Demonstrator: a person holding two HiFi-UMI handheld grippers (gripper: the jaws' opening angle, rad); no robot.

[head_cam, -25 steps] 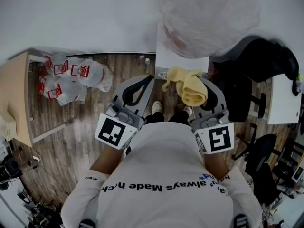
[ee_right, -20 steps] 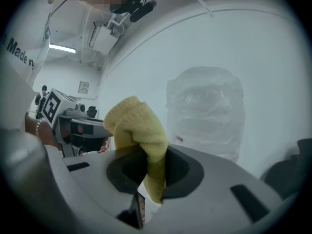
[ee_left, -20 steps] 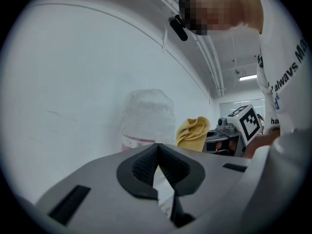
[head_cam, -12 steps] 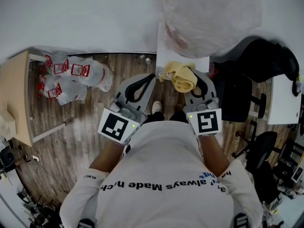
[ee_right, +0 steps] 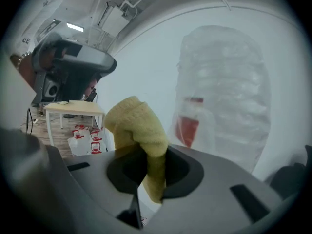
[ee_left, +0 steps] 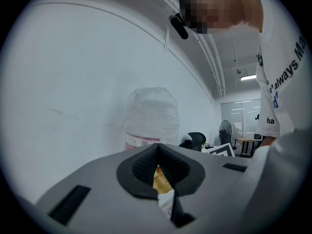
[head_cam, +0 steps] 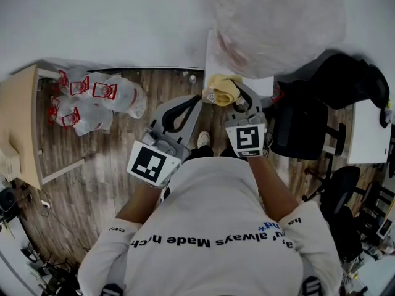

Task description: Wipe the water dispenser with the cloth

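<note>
The water dispenser (head_cam: pixel 216 63) is a white cabinet against the wall, topped by a big plastic-wrapped bottle (head_cam: pixel 278 23). That bottle also stands ahead in the left gripper view (ee_left: pixel 151 118) and the right gripper view (ee_right: pixel 222 96). My right gripper (head_cam: pixel 232 97) is shut on a bunched yellow cloth (head_cam: pixel 223 89), which sits at the dispenser's front edge below the bottle. The cloth (ee_right: pixel 139 128) sticks up out of the right gripper (ee_right: pixel 148 167). My left gripper (head_cam: pixel 194 102) hangs left of it, shut with nothing in it. A strip of the cloth (ee_left: pixel 161 178) shows below the left gripper (ee_left: pixel 158 147).
Several clear plastic bags with red print (head_cam: pixel 92 100) lie on the wood floor at left, beside a pale wooden table (head_cam: pixel 18 128). Black office chairs (head_cam: pixel 296 128) and a white desk (head_cam: pixel 364 131) stand to the right of the dispenser.
The right gripper has carried the cloth leftward and forward, up to the dispenser's front. The left gripper has hardly moved.
</note>
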